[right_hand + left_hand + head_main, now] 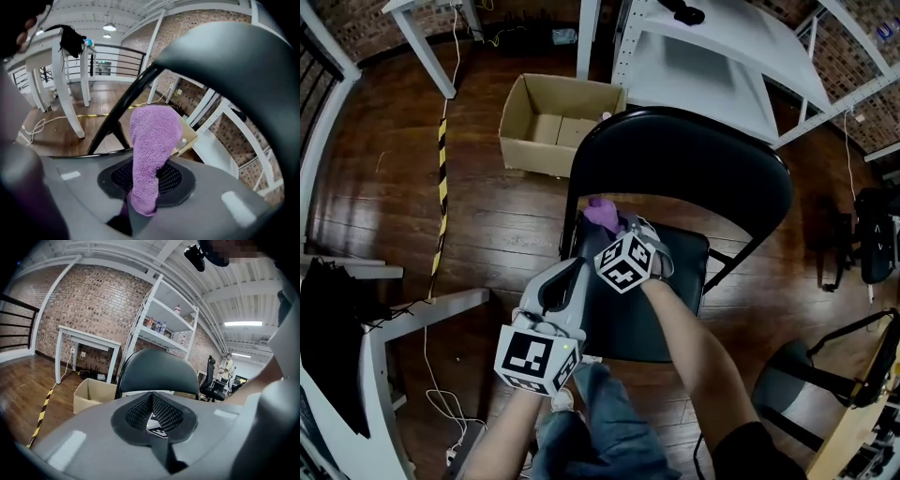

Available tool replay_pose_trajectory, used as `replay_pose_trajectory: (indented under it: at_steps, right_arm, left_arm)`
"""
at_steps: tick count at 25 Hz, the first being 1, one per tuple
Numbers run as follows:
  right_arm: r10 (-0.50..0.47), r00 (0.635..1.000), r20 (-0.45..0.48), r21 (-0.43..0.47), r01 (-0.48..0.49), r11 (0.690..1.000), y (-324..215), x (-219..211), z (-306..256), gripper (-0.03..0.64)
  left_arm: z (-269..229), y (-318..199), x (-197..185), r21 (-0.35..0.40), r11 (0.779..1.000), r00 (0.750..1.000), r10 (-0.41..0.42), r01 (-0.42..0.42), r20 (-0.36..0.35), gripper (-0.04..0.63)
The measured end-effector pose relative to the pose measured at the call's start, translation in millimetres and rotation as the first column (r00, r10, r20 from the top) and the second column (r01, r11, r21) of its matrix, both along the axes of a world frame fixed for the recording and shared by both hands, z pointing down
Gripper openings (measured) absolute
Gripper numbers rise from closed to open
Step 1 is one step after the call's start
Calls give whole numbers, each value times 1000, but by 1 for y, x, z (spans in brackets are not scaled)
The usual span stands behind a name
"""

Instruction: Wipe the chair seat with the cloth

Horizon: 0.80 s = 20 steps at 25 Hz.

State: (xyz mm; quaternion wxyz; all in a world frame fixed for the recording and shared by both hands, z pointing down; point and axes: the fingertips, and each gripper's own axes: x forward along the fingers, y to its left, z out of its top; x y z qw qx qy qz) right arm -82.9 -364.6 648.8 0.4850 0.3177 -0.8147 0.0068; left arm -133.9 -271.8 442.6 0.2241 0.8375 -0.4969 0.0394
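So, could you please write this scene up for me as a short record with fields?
chair: black folding chair on a wooden floor
seat: black seat, nothing lying on it
cloth: purple cloth, near the seat's rear left corner
right gripper: right gripper, shut on the cloth
left gripper: left gripper, shut and empty, by the seat's left edge
contact: cannot tell whether the cloth touches the seat
behind chair: open cardboard box on the floor

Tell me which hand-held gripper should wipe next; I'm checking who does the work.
Right. The right hand-held gripper is shut on the purple cloth, over the chair seat near the backrest. The left hand-held gripper holds nothing, by the seat's left edge.
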Motion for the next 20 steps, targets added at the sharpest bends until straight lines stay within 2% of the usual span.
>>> replay_pose_trajectory:
  at_steps: [8, 13, 20]
  right_arm:
    - [-107, 968, -226, -33, 102, 994, -8, 2, 60, 81]
    - [-102, 969, -224, -41, 95, 995, 15, 0, 62, 81]
    - [-109, 980, -170, -65, 99, 993, 92, -8, 63, 81]
  left_arm:
    - [22, 6, -4, -35, 999, 1000, 28, -27, 8, 5]
    - [20, 16, -9, -22, 999, 999, 33, -32, 12, 5]
    - [23, 40, -13, -28, 999, 1000, 19, -19, 6, 5]
